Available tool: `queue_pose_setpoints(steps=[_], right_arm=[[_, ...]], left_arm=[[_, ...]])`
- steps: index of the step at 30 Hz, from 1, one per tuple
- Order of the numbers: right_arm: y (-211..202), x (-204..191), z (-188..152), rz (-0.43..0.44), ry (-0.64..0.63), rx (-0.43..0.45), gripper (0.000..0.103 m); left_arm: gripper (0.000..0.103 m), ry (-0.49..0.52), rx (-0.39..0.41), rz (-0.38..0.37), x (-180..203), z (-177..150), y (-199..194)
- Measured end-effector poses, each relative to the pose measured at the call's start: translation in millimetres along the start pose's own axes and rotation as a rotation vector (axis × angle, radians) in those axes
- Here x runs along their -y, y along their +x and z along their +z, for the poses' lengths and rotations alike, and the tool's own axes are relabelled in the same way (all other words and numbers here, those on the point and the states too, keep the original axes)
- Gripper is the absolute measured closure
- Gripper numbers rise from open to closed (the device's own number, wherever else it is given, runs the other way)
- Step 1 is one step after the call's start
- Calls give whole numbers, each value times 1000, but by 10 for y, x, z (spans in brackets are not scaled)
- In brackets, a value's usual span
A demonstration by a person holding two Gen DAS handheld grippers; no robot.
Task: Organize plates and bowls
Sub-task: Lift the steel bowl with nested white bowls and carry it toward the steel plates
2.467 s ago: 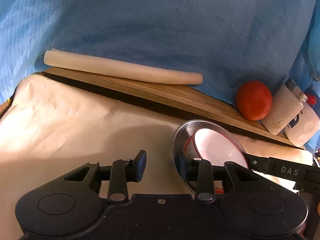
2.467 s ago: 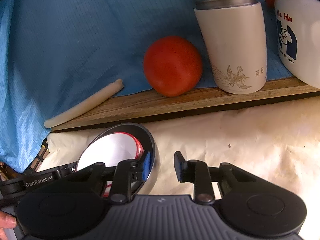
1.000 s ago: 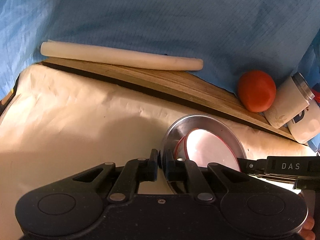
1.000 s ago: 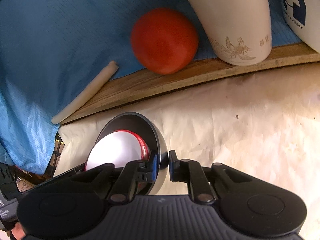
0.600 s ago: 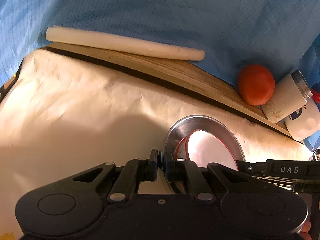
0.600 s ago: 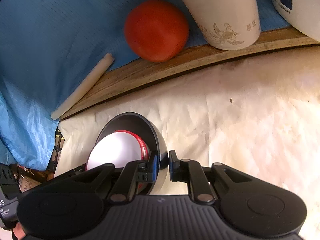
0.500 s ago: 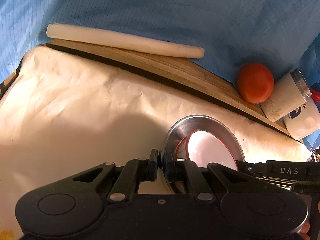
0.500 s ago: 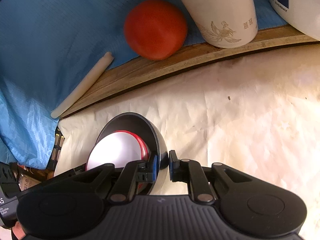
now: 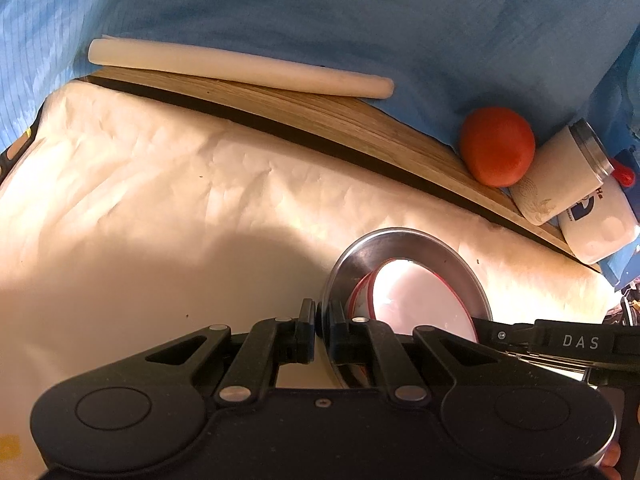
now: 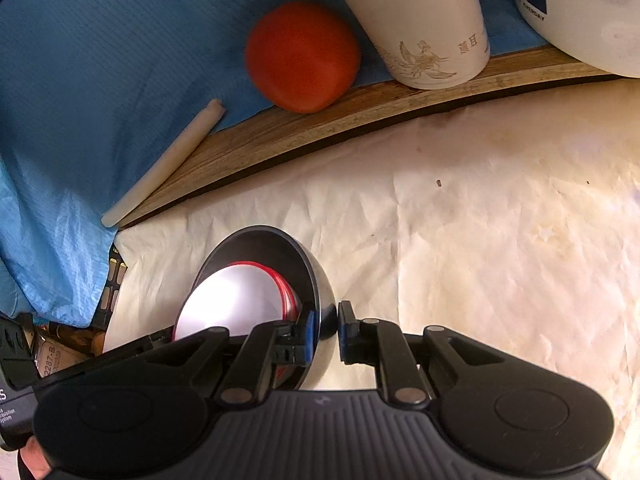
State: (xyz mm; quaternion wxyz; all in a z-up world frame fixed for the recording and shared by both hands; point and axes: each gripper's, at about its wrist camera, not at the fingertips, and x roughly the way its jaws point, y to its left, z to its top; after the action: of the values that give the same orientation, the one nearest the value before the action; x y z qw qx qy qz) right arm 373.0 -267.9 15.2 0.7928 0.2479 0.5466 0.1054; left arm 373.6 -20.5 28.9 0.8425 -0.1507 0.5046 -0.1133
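Observation:
A steel bowl point(image 9: 372, 252) sits over the cream paper with a white, red-rimmed bowl point(image 9: 416, 300) nested inside it. My left gripper point(image 9: 322, 316) is shut on the steel bowl's left rim. My right gripper point(image 10: 326, 320) is shut on the opposite rim of the same steel bowl point(image 10: 260, 244); the white bowl point(image 10: 228, 304) lies inside. In the left wrist view the right gripper's body enters from the right, lettered "DAS". I cannot tell whether the bowl's base touches the paper.
A wooden board point(image 9: 320, 116) runs along the back under a blue cloth point(image 9: 360, 20). On it are a white roll point(image 9: 240, 68), a red tomato point(image 9: 496, 146), a white tumbler point(image 9: 556, 176) and a white jug point(image 9: 596, 224). Wrinkled cream paper point(image 10: 500, 220) covers the surface.
Both grippers, open beside the steel bowl's rim in the earliest frames, have shut on it. Over the last second the grip has held and the views have shifted only slightly.

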Motion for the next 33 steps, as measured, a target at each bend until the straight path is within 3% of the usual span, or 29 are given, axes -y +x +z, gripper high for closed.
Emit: queue_pose_setpoints(steps=[33], right_arm=[[-337, -77, -135, 5, -47, 47, 90]], left_arm=[[99, 26, 30, -13, 190, -158, -361]])
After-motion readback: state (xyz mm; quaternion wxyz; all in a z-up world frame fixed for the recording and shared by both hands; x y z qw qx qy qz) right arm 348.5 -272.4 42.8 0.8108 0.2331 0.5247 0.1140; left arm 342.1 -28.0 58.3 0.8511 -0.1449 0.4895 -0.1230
